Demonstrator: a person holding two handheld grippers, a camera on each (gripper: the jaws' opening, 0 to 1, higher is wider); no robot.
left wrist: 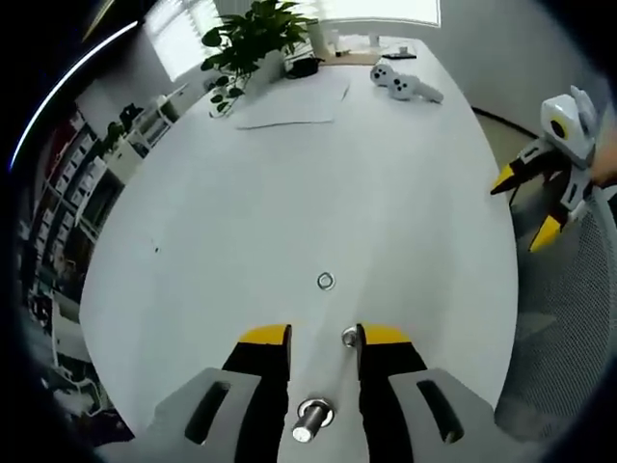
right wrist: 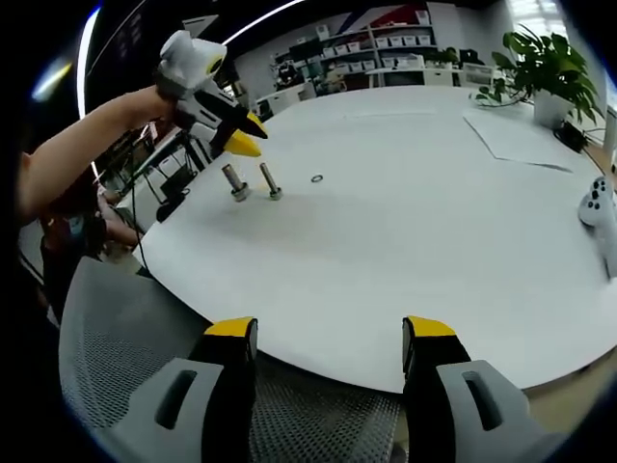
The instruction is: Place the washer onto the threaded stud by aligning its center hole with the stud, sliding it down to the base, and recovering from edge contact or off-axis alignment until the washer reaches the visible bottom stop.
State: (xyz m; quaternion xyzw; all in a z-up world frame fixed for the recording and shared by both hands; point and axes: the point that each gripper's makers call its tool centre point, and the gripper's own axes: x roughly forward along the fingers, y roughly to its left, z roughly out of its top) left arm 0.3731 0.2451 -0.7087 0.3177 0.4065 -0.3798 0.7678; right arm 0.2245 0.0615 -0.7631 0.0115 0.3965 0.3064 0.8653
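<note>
1. while the left gripper (left wrist: 323,340) sits at the bottom centre of the left gripper view, its jaws stand apart with nothing between them but white table (left wrist: 289,193).
2. washer (left wrist: 326,281) lies flat on the table just above the jaw tips, mid frame, apart from both studs.
3. a short stud (left wrist: 349,337) stands right beside the inner edge of the right-hand jaw; can't tell if it touches.
4. a thicker stud (left wrist: 310,420) stands upright between the jaws at the very bottom of the frame.
5. right gripper (left wrist: 525,203) enters at the right edge, off the table edge.
6. in the right gripper view the right gripper (right wrist: 330,333) is at bottom centre, jaws wide apart, empty, over the table rim and a mesh chair (right wrist: 145,357).
7. same view, upper left: washer (right wrist: 316,178) lies on the table right of the two studs; left gripper (right wrist: 246,135) hangs over them.
8. plant (left wrist: 253,39) and game controller (left wrist: 405,82) sit at the top of the left gripper view.
</note>
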